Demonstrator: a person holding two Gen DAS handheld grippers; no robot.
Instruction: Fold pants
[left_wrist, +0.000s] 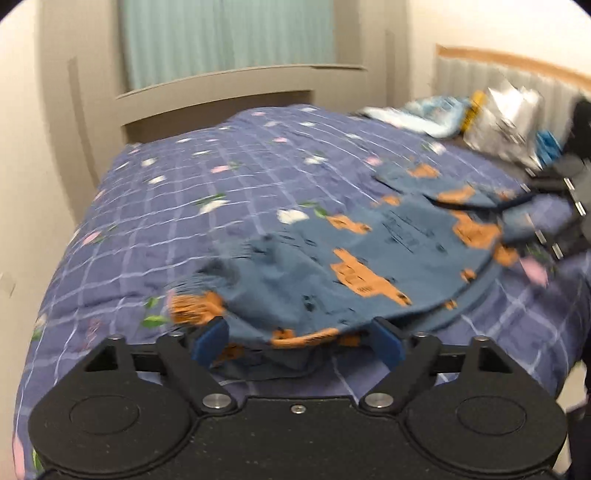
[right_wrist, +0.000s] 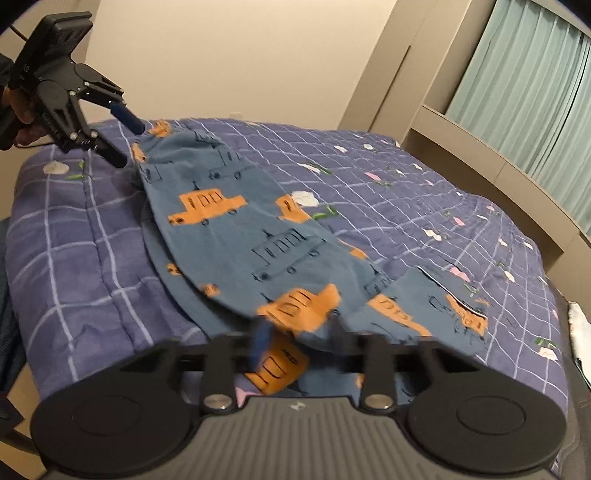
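A bedroom with cream walls and a pale green curtain (left_wrist: 225, 40) behind a grey-beige headboard (left_wrist: 221, 88); the bed (left_wrist: 147, 206) is spread with a purple-blue quilt checked in white lines and dotted with small flowers. Near the far right corner of the bed sits a jumble of bags and packets (left_wrist: 498, 118), silvery and light blue, too blurred to name.

The pants (right_wrist: 251, 236), blue with orange and outlined cars, lie on the quilt, stretched lengthwise between the two tools and doubled so that one layer rests on the other.

The left gripper (left_wrist: 299, 336) is at one end of the pants. Its blue-padded jaws stand wide apart, with the hem of the cloth lying between them and draped over the front; from the right wrist view the same tool (right_wrist: 127, 138), held in a person's hand (right_wrist: 22, 110), shows its jaws spread at that end.

The right gripper (right_wrist: 299, 332) is at the opposite end. Its jaws are blurred and partly covered by fabric; they look fairly wide apart with cloth bunched between them, but whether they pinch it I cannot tell.
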